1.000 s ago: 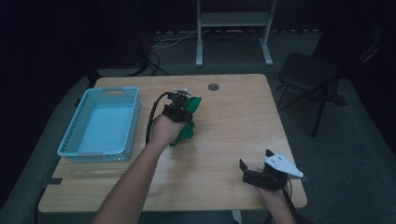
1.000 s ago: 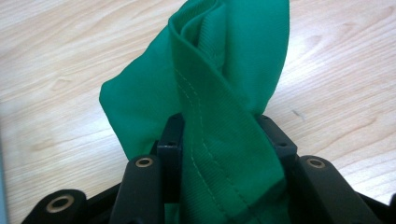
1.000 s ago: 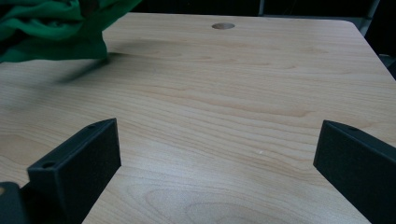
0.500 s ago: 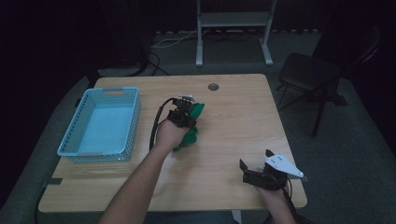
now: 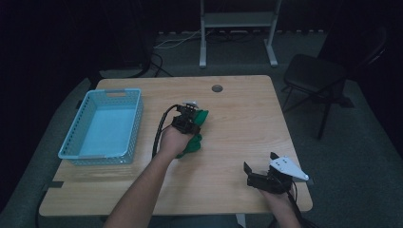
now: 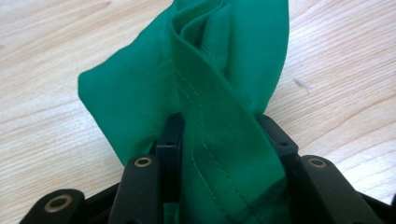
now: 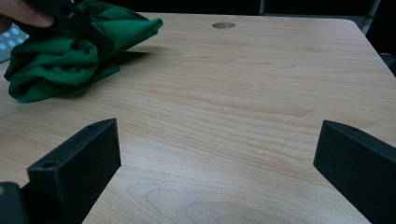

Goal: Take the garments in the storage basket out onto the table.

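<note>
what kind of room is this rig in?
Probably a lab or recording studio rather than a home. A bare wooden table stands alone in a dark room, cables trail over the grey floor behind it, and a metal stand and a black chair sit near it.

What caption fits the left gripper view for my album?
Left gripper pinching a bunched green cloth above the wooden table.
</note>
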Available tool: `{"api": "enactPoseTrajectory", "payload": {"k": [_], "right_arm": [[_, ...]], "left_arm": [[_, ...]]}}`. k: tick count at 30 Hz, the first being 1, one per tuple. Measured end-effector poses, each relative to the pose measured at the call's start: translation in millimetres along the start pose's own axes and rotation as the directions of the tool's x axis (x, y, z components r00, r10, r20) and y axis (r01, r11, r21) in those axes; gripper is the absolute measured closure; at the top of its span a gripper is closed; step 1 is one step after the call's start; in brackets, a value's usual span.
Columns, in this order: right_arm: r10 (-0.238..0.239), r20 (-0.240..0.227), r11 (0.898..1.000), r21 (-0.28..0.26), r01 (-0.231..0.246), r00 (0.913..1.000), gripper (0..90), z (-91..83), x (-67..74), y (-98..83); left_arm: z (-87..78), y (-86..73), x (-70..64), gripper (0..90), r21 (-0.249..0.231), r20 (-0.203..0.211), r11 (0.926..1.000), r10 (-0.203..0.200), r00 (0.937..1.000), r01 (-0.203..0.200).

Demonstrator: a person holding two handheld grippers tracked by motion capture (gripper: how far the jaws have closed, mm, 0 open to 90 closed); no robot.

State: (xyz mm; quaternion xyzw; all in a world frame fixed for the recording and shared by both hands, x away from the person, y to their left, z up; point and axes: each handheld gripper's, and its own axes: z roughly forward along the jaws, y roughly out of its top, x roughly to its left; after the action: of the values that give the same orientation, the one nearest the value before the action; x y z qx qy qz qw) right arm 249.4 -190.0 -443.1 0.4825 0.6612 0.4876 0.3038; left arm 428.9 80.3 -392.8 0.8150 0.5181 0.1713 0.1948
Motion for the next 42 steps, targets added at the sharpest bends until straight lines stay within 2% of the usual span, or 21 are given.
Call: {"api": "enactPoseTrajectory", "payload": {"k": [7, 11, 15, 17, 18, 22, 24, 25, 26, 27, 42], "right_arm": [[0.001, -0.002, 1.000, 0.000, -0.001, 1.0000, 0.0, -0.3, -0.6, 0.0], [-0.002, -0.003, 1.000, 0.000, 0.002, 1.0000, 0.0, -0.3, -0.3, -0.1], [-0.002, -0.003, 1.000, 0.000, 0.002, 1.0000, 0.0, -0.3, -0.2, -0.1], [-0.002, -0.003, 1.000, 0.000, 0.002, 1.0000, 0.0, -0.3, -0.3, 0.0], [-0.001, -0.003, 1.000, 0.000, 0.001, 1.0000, 0.0, -0.3, -0.4, -0.1], [-0.001, -0.003, 1.000, 0.000, 0.001, 1.0000, 0.0, -0.4, -0.4, -0.1], [-0.002, -0.002, 1.000, -0.002, 0.002, 1.0000, 0.0, -0.6, -0.5, -0.2], [-0.002, -0.002, 1.000, -0.002, 0.002, 1.0000, 0.0, -0.5, -0.5, -0.1], [-0.002, -0.003, 1.000, -0.001, 0.002, 1.0000, 0.0, -0.5, -0.4, -0.1], [-0.003, -0.003, 1.000, -0.001, 0.003, 1.0000, 0.0, -0.4, -0.4, -0.1], [-0.004, -0.002, 1.000, 0.000, 0.004, 1.0000, 0.0, -0.4, -0.1, -0.1]], "left_arm": [[4.4, -2.6, -0.3, 59.3, 0.000, 0.005, 1.0000, -0.006, 1.0000, 0.006], [7.1, -4.0, -3.3, 58.7, 0.009, -0.014, 0.9999, 0.015, 0.9998, -0.015], [7.5, -3.6, -3.9, 57.3, 0.010, -0.011, 0.9999, 0.011, 0.9999, -0.011], [7.7, -3.3, -3.5, 50.3, 0.013, -0.001, 0.9999, 0.010, 0.9999, -0.010], [8.1, -3.1, -3.5, 50.3, 0.015, 0.009, 0.9999, 0.003, 1.0000, -0.003], [9.2, -2.1, -4.8, 32.6, 0.025, 0.048, 0.9997, -0.006, 0.9988, 0.005], [9.1, -1.9, -4.8, 30.0, 0.021, 0.053, 0.9997, -0.011, 0.9985, 0.010], [9.0, -1.6, -3.9, 24.0, 0.025, 0.054, 0.9995, -0.022, 0.9983, 0.021], [8.4, -1.4, -3.3, 13.8, 0.025, 0.054, 0.9994, -0.025, 0.9982, 0.024], [7.6, -1.3, -2.9, 9.8, 0.019, 0.050, 0.9995, -0.024, 0.9984, 0.023], [0.3, -1.4, 2.9, 9.8, 0.023, 0.058, 0.9996, -0.018, 0.9982, 0.016]]}}
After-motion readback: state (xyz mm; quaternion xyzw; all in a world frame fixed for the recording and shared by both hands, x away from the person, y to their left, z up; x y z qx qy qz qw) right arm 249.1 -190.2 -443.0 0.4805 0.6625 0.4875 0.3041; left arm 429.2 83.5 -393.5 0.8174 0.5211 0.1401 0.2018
